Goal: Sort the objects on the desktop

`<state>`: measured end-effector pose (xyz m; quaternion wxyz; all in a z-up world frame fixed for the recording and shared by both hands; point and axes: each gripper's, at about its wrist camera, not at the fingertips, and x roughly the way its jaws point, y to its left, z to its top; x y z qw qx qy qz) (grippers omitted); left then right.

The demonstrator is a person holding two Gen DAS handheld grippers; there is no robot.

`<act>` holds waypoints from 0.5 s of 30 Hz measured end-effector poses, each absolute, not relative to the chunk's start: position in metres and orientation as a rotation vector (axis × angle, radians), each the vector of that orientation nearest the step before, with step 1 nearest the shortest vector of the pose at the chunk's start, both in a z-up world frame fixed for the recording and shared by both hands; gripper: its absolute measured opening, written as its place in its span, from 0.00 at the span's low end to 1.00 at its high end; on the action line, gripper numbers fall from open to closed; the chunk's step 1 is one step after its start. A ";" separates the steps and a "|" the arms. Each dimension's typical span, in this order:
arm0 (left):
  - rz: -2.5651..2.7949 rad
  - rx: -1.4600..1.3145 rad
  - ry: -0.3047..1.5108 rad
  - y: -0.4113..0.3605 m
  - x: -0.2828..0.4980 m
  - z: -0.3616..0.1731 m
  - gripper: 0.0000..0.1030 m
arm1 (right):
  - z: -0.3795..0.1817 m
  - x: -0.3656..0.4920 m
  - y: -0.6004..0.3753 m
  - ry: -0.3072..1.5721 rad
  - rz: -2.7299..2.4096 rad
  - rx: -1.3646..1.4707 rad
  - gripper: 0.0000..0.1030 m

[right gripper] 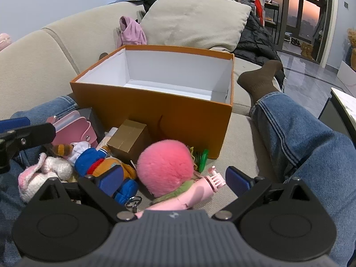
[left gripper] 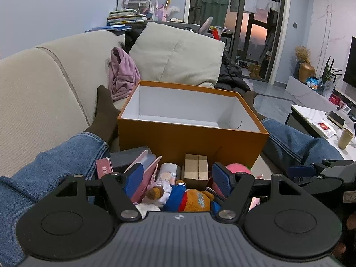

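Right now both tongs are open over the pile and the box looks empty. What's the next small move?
Probably ease the right tongs down and close on the pink pompom. It sits on top of the pile, right between the open fingers, with nothing over it. The orange box just behind is open and empty, so it's a short carry. The left tongs can wait above the bear.
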<state>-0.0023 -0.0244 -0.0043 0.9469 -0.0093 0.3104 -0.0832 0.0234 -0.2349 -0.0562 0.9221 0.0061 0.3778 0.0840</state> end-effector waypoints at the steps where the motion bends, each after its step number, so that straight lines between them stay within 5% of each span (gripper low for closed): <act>1: -0.170 -0.020 0.633 -0.024 -0.002 -0.004 0.78 | -0.056 0.024 -0.234 0.777 0.172 0.012 0.95; 15: -0.151 -0.017 0.656 -0.023 0.000 -0.007 0.78 | -0.059 0.026 -0.233 0.785 0.181 0.008 0.95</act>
